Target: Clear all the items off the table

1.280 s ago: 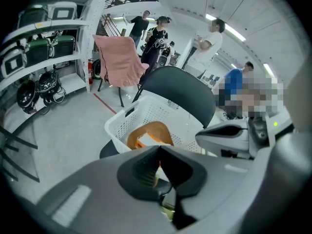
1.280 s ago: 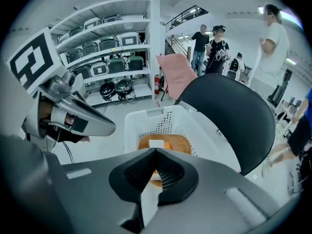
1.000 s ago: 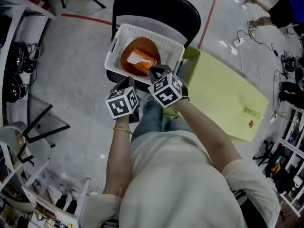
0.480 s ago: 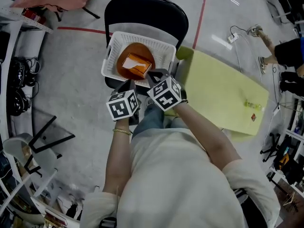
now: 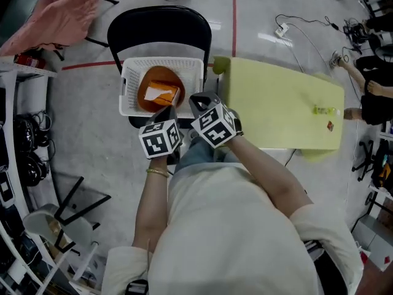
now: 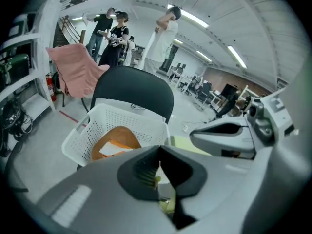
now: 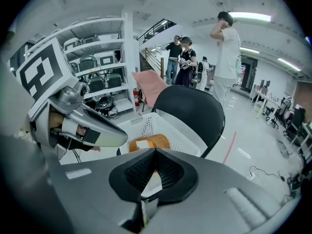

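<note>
An orange bowl (image 5: 156, 86) lies in the basket (image 5: 130, 85), while a small green thing (image 5: 324, 110) and a small red thing (image 5: 330, 126) are left on the table (image 5: 276, 103); the left gripper (image 6: 159, 165) and right gripper (image 7: 155, 170) hold nothing, fingers (image 6: 140, 172) pressed together.

The head view looks steeply down from above the person onto the white basket (image 5: 127, 94) on the black chair (image 5: 159, 23) and the yellow-green surface (image 5: 282, 103) to its right, while each gripper view peers from close behind its own jaws at that same basket and chair.
</note>
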